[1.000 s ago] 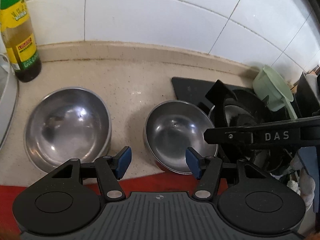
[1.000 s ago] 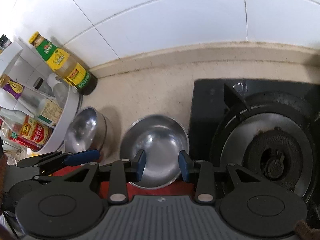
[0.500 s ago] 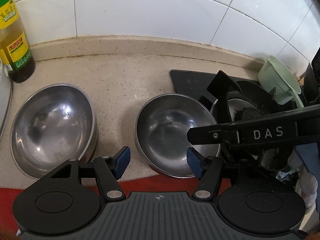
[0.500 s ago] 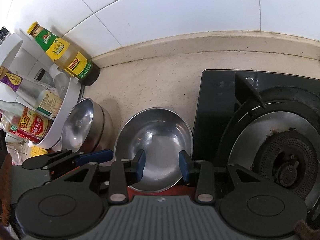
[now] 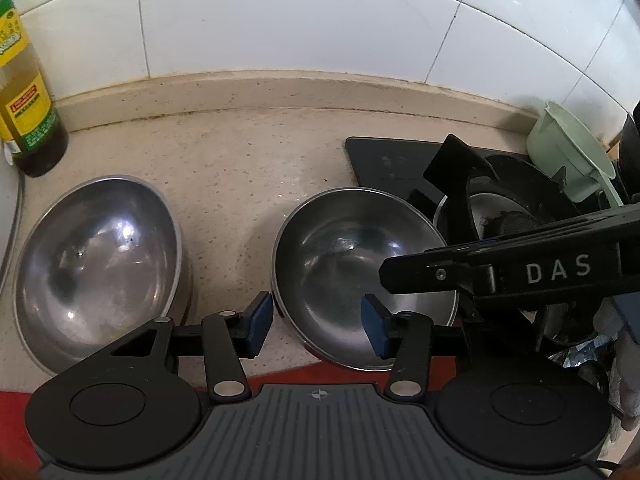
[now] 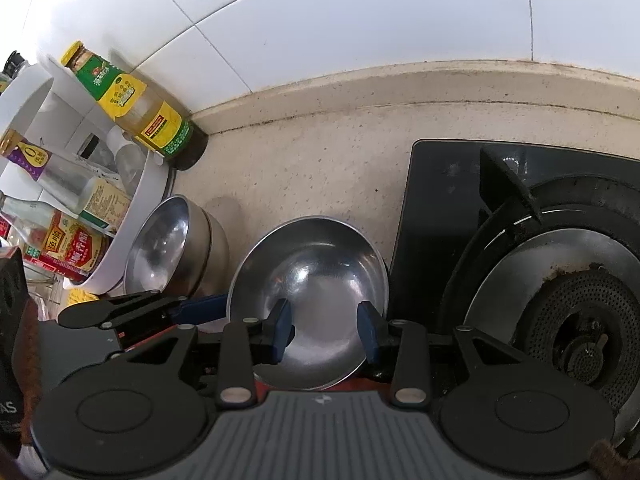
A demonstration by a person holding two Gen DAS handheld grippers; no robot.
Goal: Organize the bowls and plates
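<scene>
Two steel bowls sit on the beige counter. The right bowl (image 5: 352,272) (image 6: 308,280) lies beside the stove. My left gripper (image 5: 316,324) straddles its near-left rim, one blue pad outside and one inside; the jaws are closing and the pads do not touch the rim. In the right wrist view that left gripper's blue pad (image 6: 200,308) shows at the bowl's left rim. My right gripper (image 6: 324,332) hovers open over the same bowl's near side, and its black finger (image 5: 440,272) reaches in from the right. The left bowl (image 5: 96,264) (image 6: 172,248) looks nested on another.
An oil bottle (image 5: 24,120) (image 6: 136,108) stands at the back left against the tiled wall. A white rack (image 6: 132,208) of bottles crowds the left bowl. The gas stove (image 6: 560,300) fills the right, with a green cup (image 5: 568,152) behind it. The counter's red front edge (image 5: 280,376) is close.
My left gripper has sunk closer to the right bowl and its jaws have narrowed around the rim. The right gripper has barely shifted.
</scene>
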